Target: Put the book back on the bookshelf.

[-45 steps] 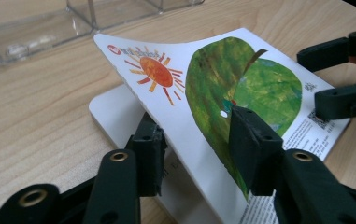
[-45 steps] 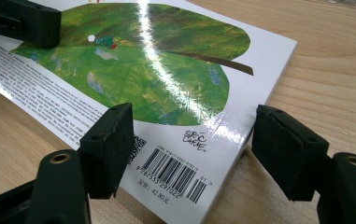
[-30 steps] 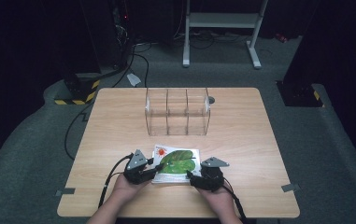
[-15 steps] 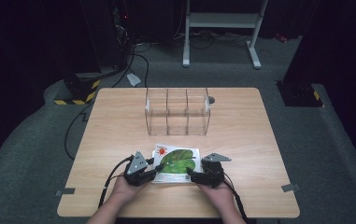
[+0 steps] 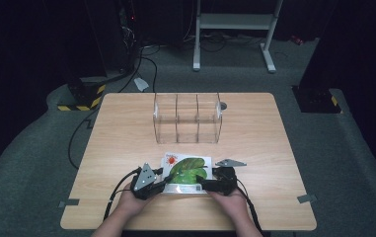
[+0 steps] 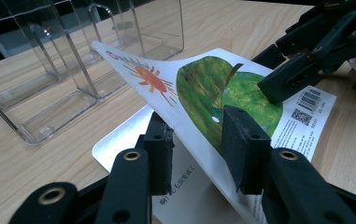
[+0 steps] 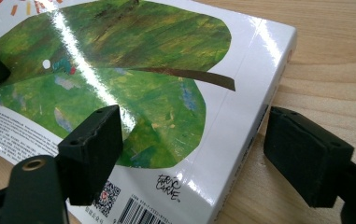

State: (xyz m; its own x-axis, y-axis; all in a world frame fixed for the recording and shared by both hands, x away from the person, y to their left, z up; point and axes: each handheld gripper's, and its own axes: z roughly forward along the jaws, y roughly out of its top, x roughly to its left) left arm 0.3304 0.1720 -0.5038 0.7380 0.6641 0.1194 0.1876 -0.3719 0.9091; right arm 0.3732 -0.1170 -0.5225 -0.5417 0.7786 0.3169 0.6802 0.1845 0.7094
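Three clear organizer [image 5: 187, 117] compartments are sitting empty; left gripper [image 6: 196, 140] is pinching the picture book's [image 5: 185, 170] cover, while right gripper [image 7: 192, 149], jaws just opening wide, is straddling its spine.

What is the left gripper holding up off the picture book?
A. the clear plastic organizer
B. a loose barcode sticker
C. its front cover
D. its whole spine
C: the left gripper has its jaws pinched on the book's green-leaf cover, which is raised above the page beneath.

Lab: dark room, cabled floor [image 5: 141, 64]
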